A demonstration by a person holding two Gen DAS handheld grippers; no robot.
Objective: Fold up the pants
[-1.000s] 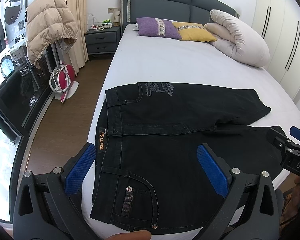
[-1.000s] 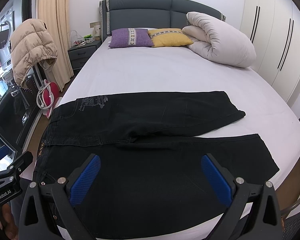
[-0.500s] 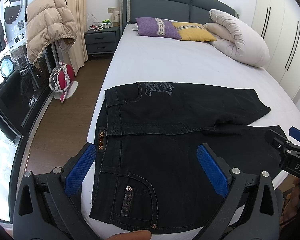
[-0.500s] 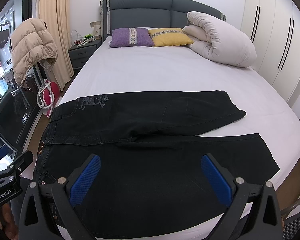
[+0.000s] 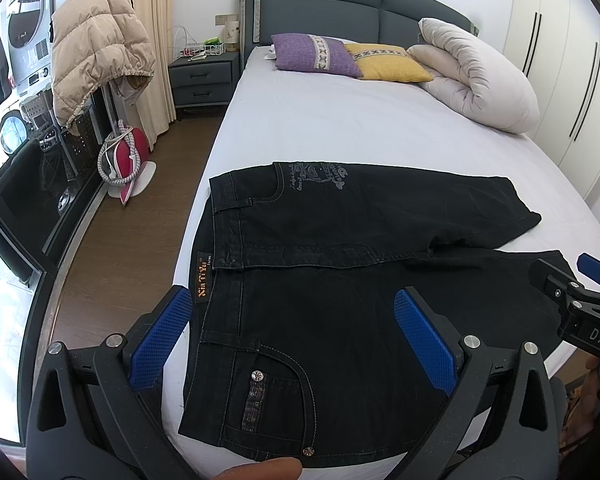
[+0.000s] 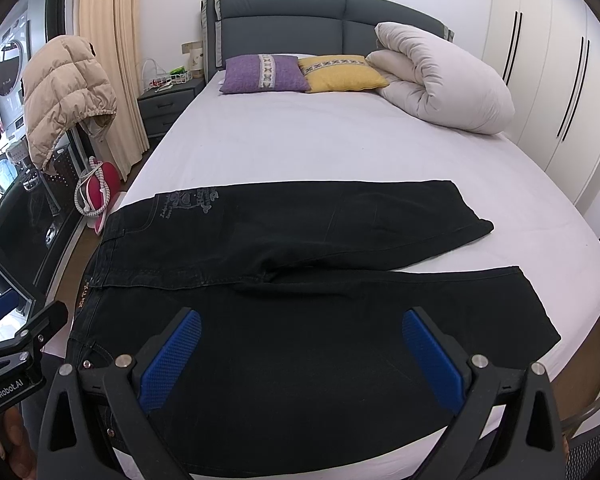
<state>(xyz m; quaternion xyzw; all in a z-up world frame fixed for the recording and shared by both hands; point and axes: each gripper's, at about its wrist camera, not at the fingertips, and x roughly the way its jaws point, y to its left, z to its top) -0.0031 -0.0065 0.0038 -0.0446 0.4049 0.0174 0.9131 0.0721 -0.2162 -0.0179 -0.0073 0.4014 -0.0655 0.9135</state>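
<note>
Left gripper (image 5: pixel 296 336): jaws spread wide, empty, above waist end of black jeans (image 5: pixel 340 300). Right gripper (image 6: pixel 302 354): jaws spread wide, empty, above near leg. Jeans lie flat across foot of bed (image 6: pixel 320 140); long axis runs left-right, waistband at left edge, leg hems pointing right.

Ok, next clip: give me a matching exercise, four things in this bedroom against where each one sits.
Things:
1. black pants
2. purple pillow
3. rolled duvet
4. beige puffer jacket

Places:
A. draped over a stand beside the bed
B. spread flat at the foot of the bed
C. by the headboard, next to the yellow pillow
D. on the bed's wardrobe side

Pairs: 1-B, 2-C, 3-D, 4-A
</note>
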